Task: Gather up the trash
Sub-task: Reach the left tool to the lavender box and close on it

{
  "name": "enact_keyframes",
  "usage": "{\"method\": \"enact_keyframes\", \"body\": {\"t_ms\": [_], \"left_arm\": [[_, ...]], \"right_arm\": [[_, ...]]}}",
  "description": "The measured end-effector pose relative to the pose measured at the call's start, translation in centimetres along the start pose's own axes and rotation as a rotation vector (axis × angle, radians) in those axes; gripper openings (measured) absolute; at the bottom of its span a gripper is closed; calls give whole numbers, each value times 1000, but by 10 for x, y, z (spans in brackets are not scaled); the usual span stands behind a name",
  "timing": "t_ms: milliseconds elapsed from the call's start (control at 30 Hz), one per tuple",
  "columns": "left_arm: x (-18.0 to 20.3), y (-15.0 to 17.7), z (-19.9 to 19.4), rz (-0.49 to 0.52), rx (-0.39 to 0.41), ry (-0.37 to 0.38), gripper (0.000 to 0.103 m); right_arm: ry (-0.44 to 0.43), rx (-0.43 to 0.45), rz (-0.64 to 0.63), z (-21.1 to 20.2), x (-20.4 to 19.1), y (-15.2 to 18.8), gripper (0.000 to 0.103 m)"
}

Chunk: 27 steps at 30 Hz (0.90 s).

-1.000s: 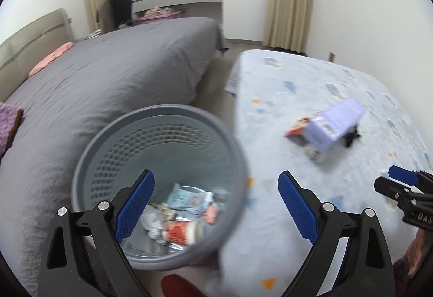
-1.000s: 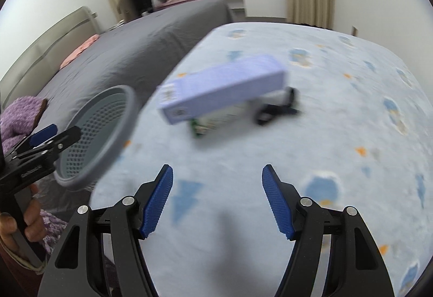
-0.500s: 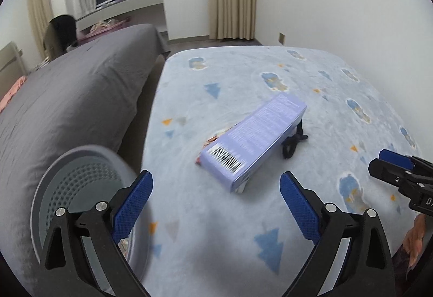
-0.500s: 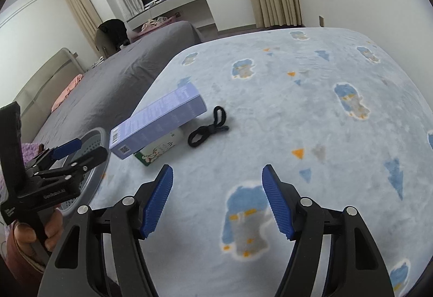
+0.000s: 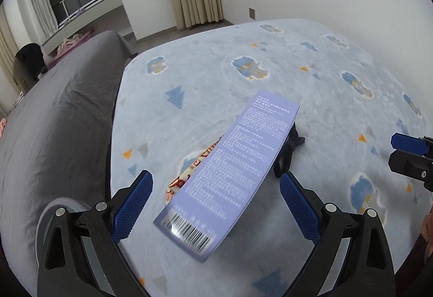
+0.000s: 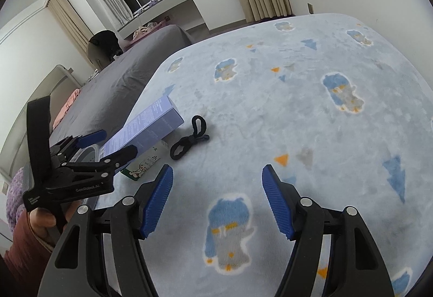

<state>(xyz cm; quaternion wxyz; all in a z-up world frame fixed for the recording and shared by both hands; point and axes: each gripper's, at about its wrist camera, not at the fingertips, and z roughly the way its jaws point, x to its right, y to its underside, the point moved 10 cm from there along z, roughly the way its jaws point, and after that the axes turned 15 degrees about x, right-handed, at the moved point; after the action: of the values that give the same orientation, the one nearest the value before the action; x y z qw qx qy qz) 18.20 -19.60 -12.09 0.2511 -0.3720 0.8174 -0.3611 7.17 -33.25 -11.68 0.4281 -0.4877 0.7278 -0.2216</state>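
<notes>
Lavender box [image 5: 232, 175] lay on the blue patterned rug [image 5: 243, 34], framed between my left gripper's [image 5: 215, 205] spread, empty jaws, untouched. My right gripper [image 6: 216, 201] hung released over bare rug, black hair tie [image 6: 189, 141] beside the box.

Left wrist view: looks steeply down along its own fingers, close over the purple box [image 5: 235, 170] on the blue rug [image 5: 270, 59], toward the rug's far edge, bed [image 5: 54, 113] to its left. Right wrist view: also tilted down, set farther back, facing the same far edge. Shared: box [image 6: 151, 132], black hair tie [image 6: 189, 140], rug [image 6: 297, 96], bed [image 6: 130, 72], curtains.
</notes>
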Motion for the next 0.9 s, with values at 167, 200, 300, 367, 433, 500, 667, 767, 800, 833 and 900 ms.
{"method": "enact_keyframes", "body": {"t_ms": [167,200,300,367,433,500,667,767,800,833,900], "left_arm": [[8,2,15,15,-29,35,93],[10,4,17,17,-34,42,93],[12,5,21,10,-42,54,93],[13,5,20,-2,-43,63,84],[15,5,20,-8,-46,72,75],[17,4,18,-21,-46,94,64],[24,6,12,-66,-53,118,45],[20,5,2,-133,-37,112,45],[18,4,-2,-147,-32,107,45],[16,4,-7,-162,-23,100,45],[10,3,-17,-183,-5,80,45]], "right_arm": [[-3,-8,2,3,1,1,66],[-4,-11,3,4,1,1,66],[1,-16,0,6,1,3,66],[1,-18,-2,7,1,4,66],[1,-19,-3,7,1,4,66],[1,-22,-5,8,1,5,66],[0,-23,-7,8,0,8,66],[-4,-21,-6,7,0,8,66],[-4,-20,-8,7,-1,9,66],[-2,-19,-13,8,-1,9,66],[1,-19,-21,8,-1,11,66]]}}
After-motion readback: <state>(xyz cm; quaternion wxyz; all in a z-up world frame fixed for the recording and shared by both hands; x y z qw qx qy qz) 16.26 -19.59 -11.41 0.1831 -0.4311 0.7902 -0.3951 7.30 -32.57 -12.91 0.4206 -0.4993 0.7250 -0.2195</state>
